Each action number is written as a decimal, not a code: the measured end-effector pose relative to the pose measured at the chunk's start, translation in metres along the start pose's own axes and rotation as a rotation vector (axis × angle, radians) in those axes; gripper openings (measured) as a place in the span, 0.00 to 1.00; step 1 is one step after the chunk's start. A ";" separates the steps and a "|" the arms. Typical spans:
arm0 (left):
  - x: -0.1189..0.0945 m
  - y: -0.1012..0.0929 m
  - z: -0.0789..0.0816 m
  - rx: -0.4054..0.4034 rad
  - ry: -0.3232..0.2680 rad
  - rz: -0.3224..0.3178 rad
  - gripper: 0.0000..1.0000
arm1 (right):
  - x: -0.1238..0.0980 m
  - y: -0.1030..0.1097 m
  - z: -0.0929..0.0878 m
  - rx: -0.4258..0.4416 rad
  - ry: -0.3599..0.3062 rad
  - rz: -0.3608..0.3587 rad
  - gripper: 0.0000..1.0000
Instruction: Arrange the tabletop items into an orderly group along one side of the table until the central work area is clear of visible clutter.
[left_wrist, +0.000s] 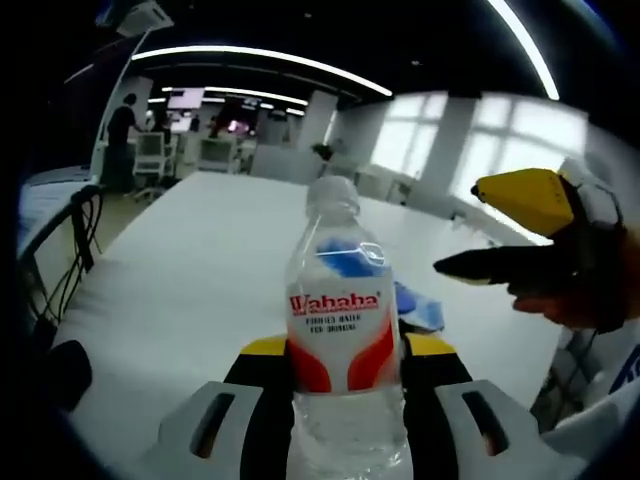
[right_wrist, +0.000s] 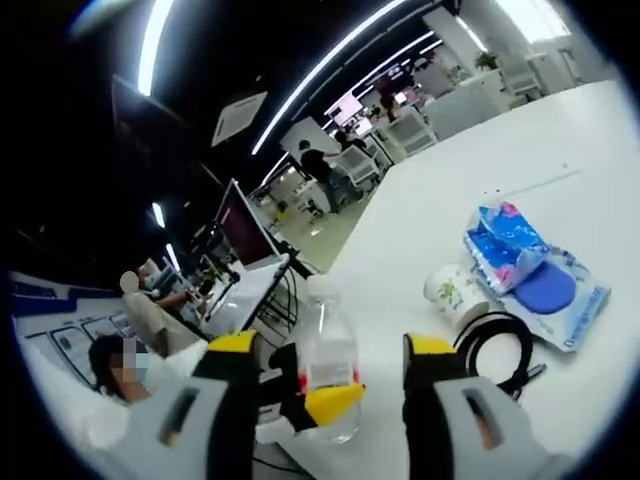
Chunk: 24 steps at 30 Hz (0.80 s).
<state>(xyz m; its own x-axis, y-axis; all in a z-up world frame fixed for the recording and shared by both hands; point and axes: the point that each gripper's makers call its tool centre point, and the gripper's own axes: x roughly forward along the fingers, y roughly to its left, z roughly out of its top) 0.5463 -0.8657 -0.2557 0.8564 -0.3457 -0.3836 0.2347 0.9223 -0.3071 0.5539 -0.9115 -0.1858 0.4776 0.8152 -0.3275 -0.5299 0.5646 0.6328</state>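
The Wahaha water bottle (left_wrist: 343, 330) is held upright by the left tool (left_wrist: 345, 385) above the white surface (left_wrist: 190, 280) (carrying step). The right tool (right_wrist: 330, 385) is spread wide, empty. Placement along one side is needed next.

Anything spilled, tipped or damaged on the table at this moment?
Nothing spilled. The water bottle stands upright between the left gripper jaws. A paper cup lies on its side beside the black cable and blue packets.
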 end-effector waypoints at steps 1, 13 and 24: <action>-0.001 -0.002 0.000 0.003 -0.003 -0.001 0.37 | 0.001 0.000 0.000 -0.010 0.007 -0.002 0.56; -0.010 -0.026 -0.001 0.081 -0.009 -0.034 0.38 | 0.010 0.009 0.006 -0.038 0.029 0.028 0.55; -0.018 -0.035 -0.008 0.096 -0.015 -0.052 0.38 | 0.012 0.011 -0.004 -0.017 0.033 0.035 0.51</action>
<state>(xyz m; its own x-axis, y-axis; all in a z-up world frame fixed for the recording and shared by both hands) 0.5187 -0.8930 -0.2448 0.8487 -0.3916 -0.3556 0.3216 0.9157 -0.2409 0.5506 -0.8950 -0.1853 0.4354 0.8383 -0.3282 -0.5580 0.5374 0.6324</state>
